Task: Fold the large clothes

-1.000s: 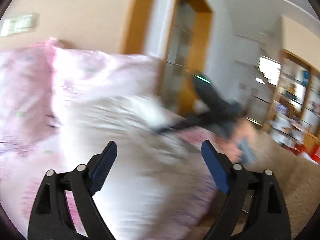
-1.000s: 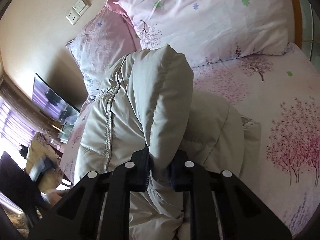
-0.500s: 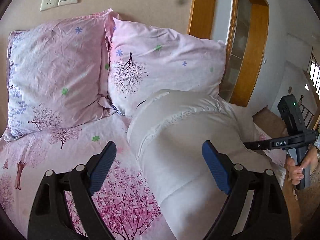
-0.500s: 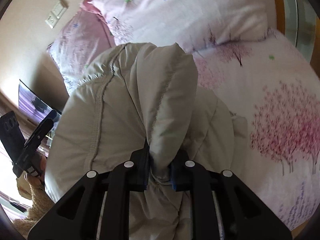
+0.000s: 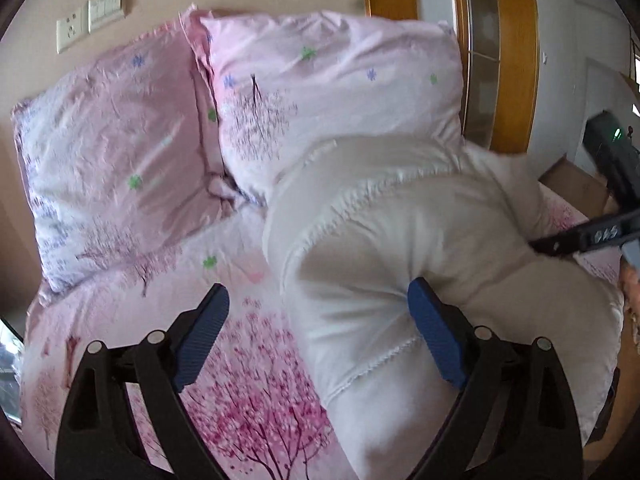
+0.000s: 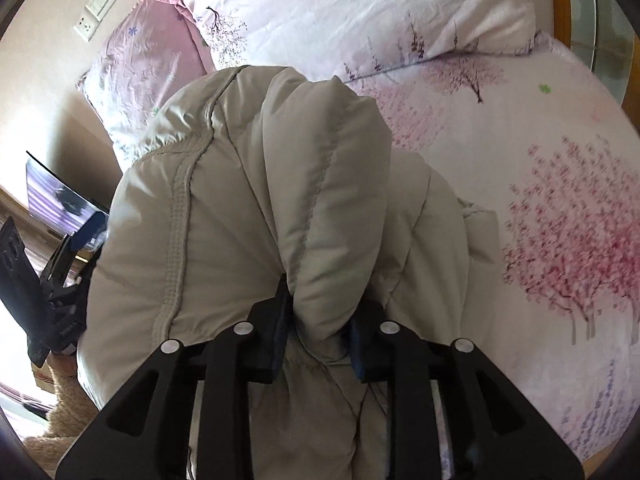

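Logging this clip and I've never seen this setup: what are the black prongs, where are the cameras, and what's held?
A person holds a two-finger gripper in each hand: those are the prongs. Each picture comes from a fisheye camera on one gripper, looking forward. A puffy off-white jacket lies on a pink blossom-print bed before two pillows. The right gripper pinches a fold of it, its jaws having just been opening. The left gripper is open, holding nothing.
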A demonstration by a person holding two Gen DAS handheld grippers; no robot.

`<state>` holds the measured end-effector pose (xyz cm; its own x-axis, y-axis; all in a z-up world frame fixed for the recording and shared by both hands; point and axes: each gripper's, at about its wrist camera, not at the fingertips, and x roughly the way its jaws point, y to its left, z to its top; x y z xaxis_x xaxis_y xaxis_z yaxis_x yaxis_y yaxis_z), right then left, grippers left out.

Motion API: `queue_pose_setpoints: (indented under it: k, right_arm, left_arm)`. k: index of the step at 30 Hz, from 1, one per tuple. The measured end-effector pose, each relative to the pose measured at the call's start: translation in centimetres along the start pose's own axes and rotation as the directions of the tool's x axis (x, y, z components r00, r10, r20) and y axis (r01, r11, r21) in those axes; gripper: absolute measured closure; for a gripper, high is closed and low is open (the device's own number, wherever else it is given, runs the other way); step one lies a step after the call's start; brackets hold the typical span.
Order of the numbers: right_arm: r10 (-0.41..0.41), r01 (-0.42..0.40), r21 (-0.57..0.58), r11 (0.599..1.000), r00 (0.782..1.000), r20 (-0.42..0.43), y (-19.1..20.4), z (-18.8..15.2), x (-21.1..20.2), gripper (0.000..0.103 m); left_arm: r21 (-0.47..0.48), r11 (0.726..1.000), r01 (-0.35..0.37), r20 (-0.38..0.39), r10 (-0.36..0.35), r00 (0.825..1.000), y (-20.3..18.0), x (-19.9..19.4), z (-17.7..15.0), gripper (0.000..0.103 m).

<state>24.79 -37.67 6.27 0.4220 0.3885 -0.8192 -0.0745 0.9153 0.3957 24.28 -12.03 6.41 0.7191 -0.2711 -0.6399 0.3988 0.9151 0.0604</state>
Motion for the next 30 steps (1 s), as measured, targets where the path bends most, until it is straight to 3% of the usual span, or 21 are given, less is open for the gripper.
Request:
queue_pose_setpoints:
  k: [2,5,9,12,14,17,20,24,30]
  right_arm:
    - [-0.027,0.026,0.005,1.000,0.999,0.021,0.1,0.0,-0.8,0.073]
    - [-0.083,0.085,-0.008,0.996,0.989,0.120,0.8,-0.2,-3.5,0.073]
    - [-0.153,0.180,-0.099,0.979,0.960,0.233,3.1,-0.7,-5.4,0.074]
    - [-0.227,0.273,-0.138,0.952,0.932,0.283,4.4,-1.2,-5.6,0.083]
    - [-0.209,0.273,-0.131,0.953,0.907,0.367,4.6,-1.9,-7.0,0.083]
    - [-0.138,0.202,-0.166,0.965,0.931,0.337,4.4,-2.5,-6.3,0.083]
    - [-0.177,0.233,-0.182,0.955,0.944,0.278,4.4,-3.3,-4.3,0.083]
    - [-0.152,0.179,-0.122,0.976,0.968,0.202,2.6,-3.7,-2.2,0.083]
    - [-0.159,0.175,-0.108,0.979,0.977,0.142,2.0,-4.2,-0.6,0.084]
  left_arm:
    - [0.008,1.000,-0.010,-0.003,0.010,1.000,-0.1,0.2,-0.5,0.011]
    - [0.030,0.999,-0.037,-0.006,0.037,0.999,-0.5,0.4,-1.0,0.011]
    - [0.015,1.000,-0.020,-0.021,0.021,1.000,-0.3,0.8,-1.1,0.011]
    - [0.008,1.000,-0.015,-0.020,0.016,1.000,-0.2,0.8,-1.3,0.011]
    - [0.012,1.000,-0.022,-0.017,0.022,1.000,-0.3,0.7,-1.3,0.011]
    - [0.020,0.999,-0.030,-0.014,0.030,0.999,-0.6,0.7,-1.2,0.011]
    - [0.019,0.999,-0.036,-0.009,0.036,0.999,-0.7,0.7,-1.3,0.011]
    - [0.021,0.999,-0.030,-0.005,0.030,1.000,-0.8,0.7,-1.3,0.011]
    - [0.018,1.000,-0.018,0.000,0.018,1.000,-1.1,0.9,-1.4,0.011]
